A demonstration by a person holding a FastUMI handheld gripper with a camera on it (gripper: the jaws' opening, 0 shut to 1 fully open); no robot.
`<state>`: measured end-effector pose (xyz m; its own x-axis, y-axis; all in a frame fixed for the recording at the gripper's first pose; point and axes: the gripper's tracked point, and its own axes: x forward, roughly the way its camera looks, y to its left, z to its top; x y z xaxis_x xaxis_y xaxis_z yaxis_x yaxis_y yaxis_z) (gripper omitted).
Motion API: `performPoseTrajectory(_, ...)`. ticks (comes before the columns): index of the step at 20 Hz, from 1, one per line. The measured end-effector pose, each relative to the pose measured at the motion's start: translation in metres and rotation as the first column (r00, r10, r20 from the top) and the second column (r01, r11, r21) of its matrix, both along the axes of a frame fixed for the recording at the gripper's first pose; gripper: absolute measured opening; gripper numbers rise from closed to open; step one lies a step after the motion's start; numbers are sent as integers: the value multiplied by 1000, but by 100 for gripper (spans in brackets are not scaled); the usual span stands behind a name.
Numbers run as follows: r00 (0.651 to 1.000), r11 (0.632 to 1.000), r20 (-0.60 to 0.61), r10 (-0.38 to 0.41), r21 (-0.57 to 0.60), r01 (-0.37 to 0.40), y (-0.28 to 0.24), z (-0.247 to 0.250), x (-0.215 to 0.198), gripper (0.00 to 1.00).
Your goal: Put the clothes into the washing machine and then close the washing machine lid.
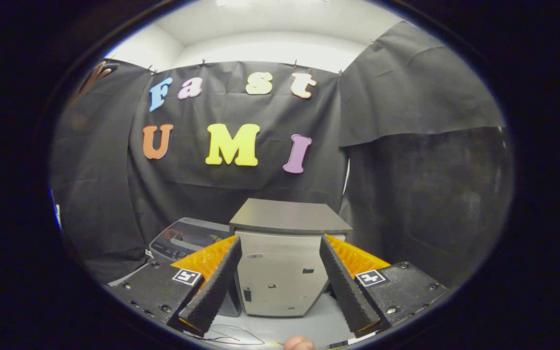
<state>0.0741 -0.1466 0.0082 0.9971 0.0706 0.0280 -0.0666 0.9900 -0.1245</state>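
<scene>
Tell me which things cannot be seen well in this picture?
- Washing machine: its lower sides are hidden behind the open gripper fingers; whether clothes are inside cannot be told.
- Control panel: partly covered by one finger, markings too small.
- Fingertip: cut off below.

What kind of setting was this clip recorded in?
Likely a staged recording booth: black cloth walls, a small grey boxy washing machine on a pale tabletop, the open gripper framing it.

Bright light falls from above, whitening the ceiling (pixel 270 39) to glare, while the black cloth wall (pixel 421 194) stays dim. Fisheye distortion bends straight lines outward; focus is fairly sharp centrally.
</scene>
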Motion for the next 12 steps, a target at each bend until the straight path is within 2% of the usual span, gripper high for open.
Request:
performPoseTrajectory(6, 997, 997, -15, 70, 20, -70, -31, -7, -37, 100)
performPoseTrajectory(12, 994, 991, 7, 112, 68, -112, -52, -3, -44, 100)
